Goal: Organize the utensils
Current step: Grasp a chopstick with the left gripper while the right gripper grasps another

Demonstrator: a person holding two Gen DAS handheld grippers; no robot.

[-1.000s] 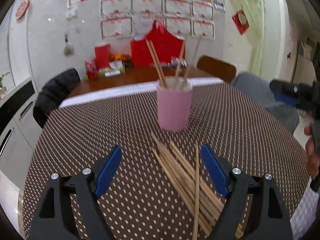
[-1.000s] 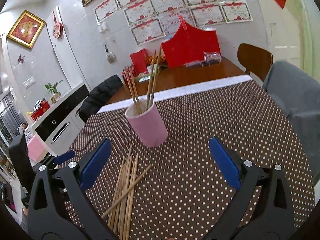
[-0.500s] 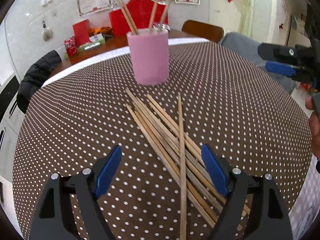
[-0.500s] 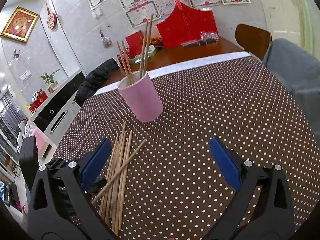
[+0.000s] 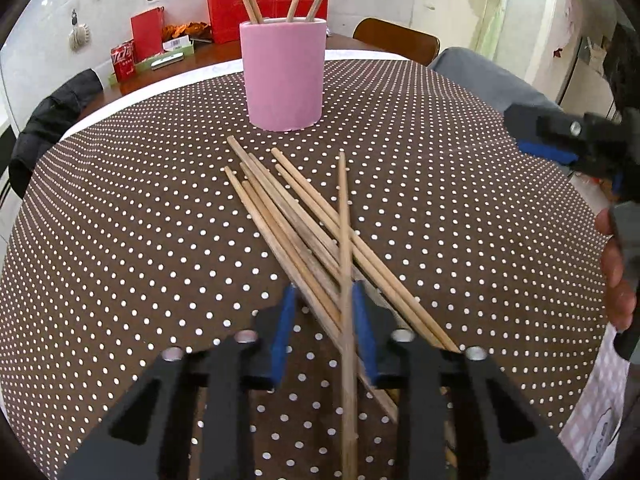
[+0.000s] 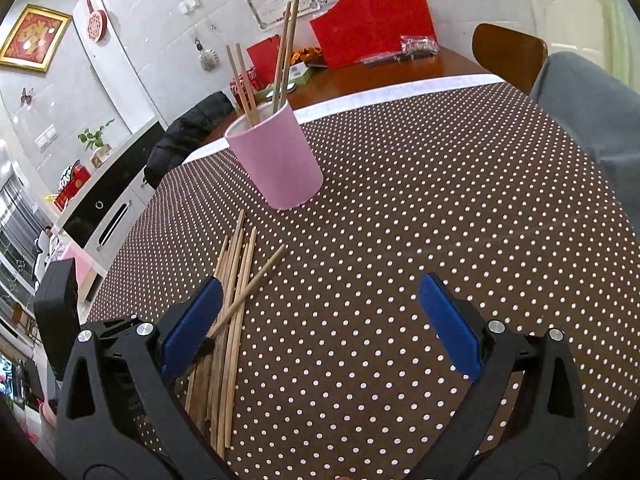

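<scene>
A pink cup (image 5: 284, 76) (image 6: 276, 164) stands on the dotted brown tablecloth (image 5: 120, 220) with several wooden chopsticks upright in it. In front of it lies a loose pile of chopsticks (image 5: 288, 216) (image 6: 236, 276), with one chopstick (image 5: 343, 208) crossing over the rest. My left gripper (image 5: 323, 286) is down at the near end of the pile. Its jaws are closing, with the crossing chopstick and two others between the blue pads and a gap still showing. My right gripper (image 6: 320, 280) hangs open and empty just right of the pile; the right gripper (image 5: 560, 140) also shows at the right edge of the left wrist view.
A wooden chair (image 5: 396, 38) and a grey garment (image 5: 480, 76) sit at the table's far right edge. On the left a black jacket (image 5: 48, 120) hangs over a seat. Red boxes crowd the wooden table behind. A hand (image 5: 616, 272) holds the right gripper.
Both grippers have come down toward the table. The left one tipped downward over the near end of the pile, and its wide jaws have drawn in around several chopsticks. The right gripper's jaws stayed wide.
</scene>
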